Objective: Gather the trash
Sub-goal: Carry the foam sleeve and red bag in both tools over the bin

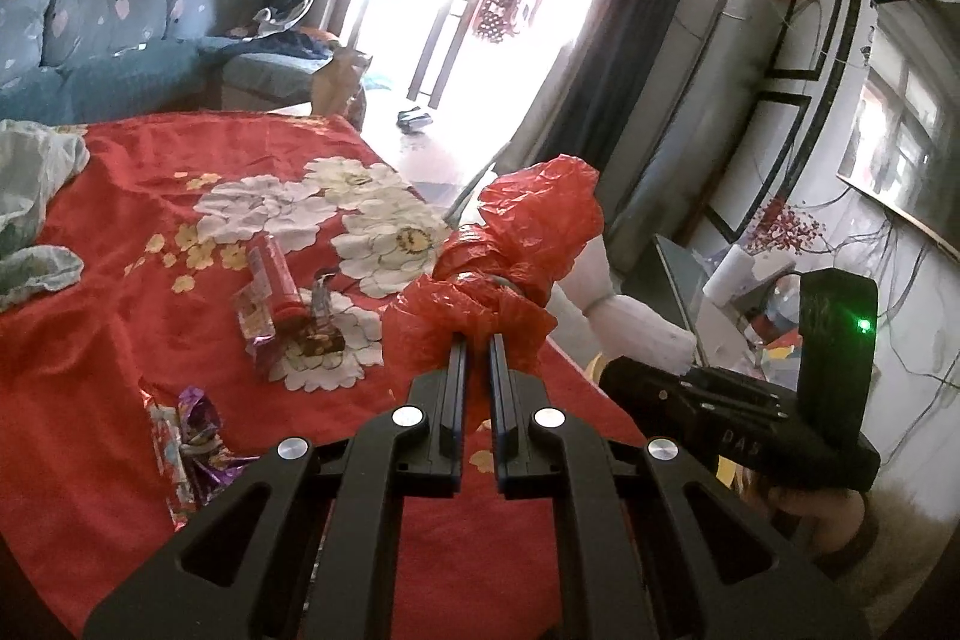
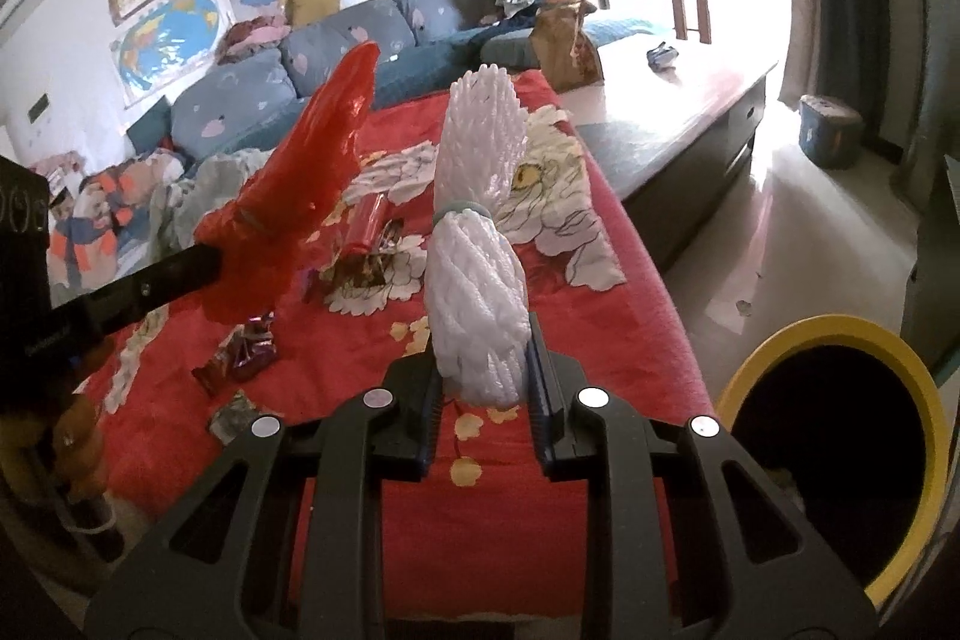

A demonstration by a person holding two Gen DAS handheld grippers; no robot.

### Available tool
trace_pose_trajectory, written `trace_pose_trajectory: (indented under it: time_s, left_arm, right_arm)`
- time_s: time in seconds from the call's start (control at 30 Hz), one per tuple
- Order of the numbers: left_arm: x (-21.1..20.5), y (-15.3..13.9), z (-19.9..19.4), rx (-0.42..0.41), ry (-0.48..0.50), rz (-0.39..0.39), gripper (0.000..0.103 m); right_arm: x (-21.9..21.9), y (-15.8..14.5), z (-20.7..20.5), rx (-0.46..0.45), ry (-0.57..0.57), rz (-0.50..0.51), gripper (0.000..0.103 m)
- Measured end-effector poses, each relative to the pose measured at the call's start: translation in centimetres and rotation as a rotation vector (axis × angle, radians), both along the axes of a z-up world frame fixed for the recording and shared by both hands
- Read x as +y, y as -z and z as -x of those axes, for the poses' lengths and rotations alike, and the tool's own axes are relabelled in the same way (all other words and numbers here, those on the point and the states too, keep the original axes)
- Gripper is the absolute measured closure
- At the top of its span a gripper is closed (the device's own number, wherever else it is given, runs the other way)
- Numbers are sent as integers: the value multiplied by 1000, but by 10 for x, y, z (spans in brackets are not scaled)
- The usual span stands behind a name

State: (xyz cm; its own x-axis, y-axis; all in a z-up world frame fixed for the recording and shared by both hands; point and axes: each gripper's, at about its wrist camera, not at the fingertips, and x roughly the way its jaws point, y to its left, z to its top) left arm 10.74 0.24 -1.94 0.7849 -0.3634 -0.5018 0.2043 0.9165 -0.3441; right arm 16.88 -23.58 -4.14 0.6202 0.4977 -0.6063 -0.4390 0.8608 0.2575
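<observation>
My left gripper [image 1: 478, 340] is shut on a crumpled red plastic bag [image 1: 510, 256], held above the red flowered tablecloth [image 1: 90, 340]. The same red plastic bag [image 2: 300, 184] shows at the left of the right wrist view, on the tip of the left gripper [image 2: 210, 256]. My right gripper [image 2: 486, 370] is shut on a white foam net sleeve [image 2: 477, 280], bound by a band at its waist and standing upright. That white foam sleeve [image 1: 636, 322] pokes out past the red bag in the left wrist view. Wrappers stay on the cloth: a red tube [image 1: 279, 280], shiny foil pieces [image 1: 192, 436].
A yellow-rimmed dark bin [image 2: 840, 436] stands on the floor right of the table. A pale plastic bag [image 1: 30, 196] lies at the table's far left. A blue sofa [image 2: 336, 58], a dark low bench [image 2: 678, 124] and a bright window lie beyond.
</observation>
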Motion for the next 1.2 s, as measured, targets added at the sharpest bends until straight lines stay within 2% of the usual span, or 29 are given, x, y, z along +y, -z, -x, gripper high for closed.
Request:
trace_pose_trajectory:
  time_s: [0.37,0.9,1.2]
  left_arm:
    - [-26,-8,0,-15,50,-28,96]
    - [-73,-3,-6,-4,147,-84,96]
    - [-101,-1,-7,-6,205,-117,96]
  right_arm:
    - [-35,-3,2,-18,85,-39,85]
    - [-94,7,3,-4,260,-104,85]
    - [-114,12,5,6,327,-126,85]
